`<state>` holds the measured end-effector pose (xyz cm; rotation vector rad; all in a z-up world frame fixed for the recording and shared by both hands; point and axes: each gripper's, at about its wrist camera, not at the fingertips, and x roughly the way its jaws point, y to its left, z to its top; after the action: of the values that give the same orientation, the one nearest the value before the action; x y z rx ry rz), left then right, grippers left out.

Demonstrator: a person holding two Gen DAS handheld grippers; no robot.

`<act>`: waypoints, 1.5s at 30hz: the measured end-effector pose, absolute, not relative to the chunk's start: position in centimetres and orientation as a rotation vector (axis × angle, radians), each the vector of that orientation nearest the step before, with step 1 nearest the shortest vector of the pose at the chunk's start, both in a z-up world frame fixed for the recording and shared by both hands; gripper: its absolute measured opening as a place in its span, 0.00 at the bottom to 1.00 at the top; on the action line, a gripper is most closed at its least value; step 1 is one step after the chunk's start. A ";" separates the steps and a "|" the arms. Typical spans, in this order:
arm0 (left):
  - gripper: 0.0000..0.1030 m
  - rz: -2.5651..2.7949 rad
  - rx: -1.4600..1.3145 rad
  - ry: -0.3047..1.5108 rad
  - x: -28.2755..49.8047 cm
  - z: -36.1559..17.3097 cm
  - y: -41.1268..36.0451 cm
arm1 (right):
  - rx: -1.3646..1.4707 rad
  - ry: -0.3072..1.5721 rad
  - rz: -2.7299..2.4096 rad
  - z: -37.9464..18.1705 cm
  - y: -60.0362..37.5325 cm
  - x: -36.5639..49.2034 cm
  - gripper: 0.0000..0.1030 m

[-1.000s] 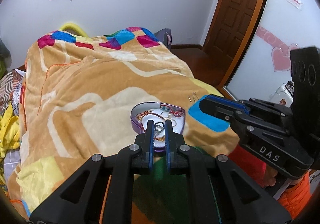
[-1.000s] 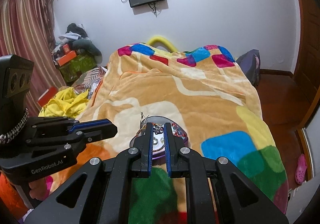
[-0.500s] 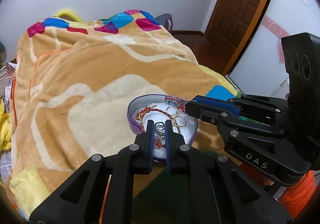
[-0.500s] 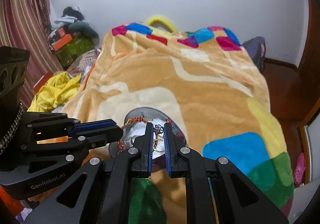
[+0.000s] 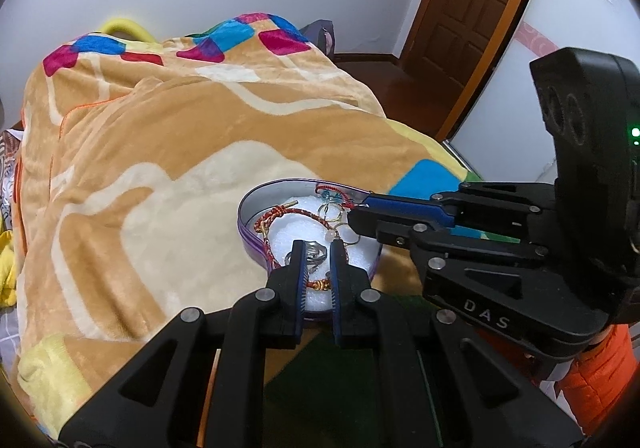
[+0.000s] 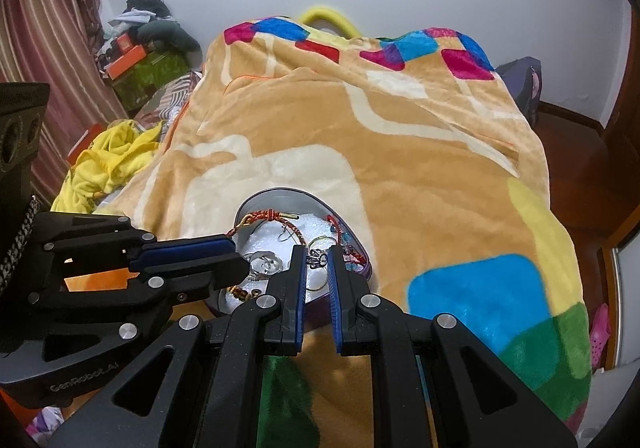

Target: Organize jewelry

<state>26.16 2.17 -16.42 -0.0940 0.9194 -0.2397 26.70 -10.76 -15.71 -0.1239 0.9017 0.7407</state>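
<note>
A heart-shaped purple tin [image 5: 256, 244] sits on the bed, resting on an orange-tan fleece blanket [image 5: 168, 152] patterned with cream shapes and blocks of blue, magenta, green and yellow. The tin has a silvery inner wall and a white foam lining [image 5: 296, 226], and the jewelry lies loose on that lining in a tangle. A red-and-gold braided cord bracelet [image 5: 280, 214] with a small gold toggle curves across the far side. Near it are thin gold wire hoops [image 5: 330, 210], a red cord with blue beads [image 5: 330, 192] against the far rim, and a chunky silver ring [image 6: 266, 264] toward the near side. In the right wrist view a small dark metal charm [image 6: 318, 258] shows between the fingers of that gripper.

The left gripper [image 5: 318, 248] hangs over the near part of the tin, its blue-padded jaws drawn nearly together with only a narrow gap; I cannot tell whether anything is pinched there. The right gripper [image 6: 318, 252] reaches in from the other side, jaws likewise brought close together, tips just above the hoops, holding nothing that can be made out. An orange sleeve [image 5: 600, 368] shows behind it.
</note>
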 end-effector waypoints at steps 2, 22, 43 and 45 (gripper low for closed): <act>0.11 -0.237 -0.097 0.911 25.9 -16.0 2.3 | -0.126 0.909 0.740 -15.6 -10.7 26.7 0.09; 0.36 -0.101 -0.074 0.430 13.7 -1.7 3.0 | -0.014 0.461 0.665 -1.6 -16.2 15.9 0.15; 0.95 -0.040 -0.023 0.096 1.5 3.0 1.0 | 0.027 0.077 0.504 3.4 -17.8 4.0 0.72; 0.95 -0.031 -0.014 0.095 0.9 2.9 0.8 | 0.018 0.056 0.467 3.4 -17.6 3.4 0.85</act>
<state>0.90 0.82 2.87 -0.0145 0.0945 -0.0310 3.41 -17.64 3.39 0.0178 0.0558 0.4667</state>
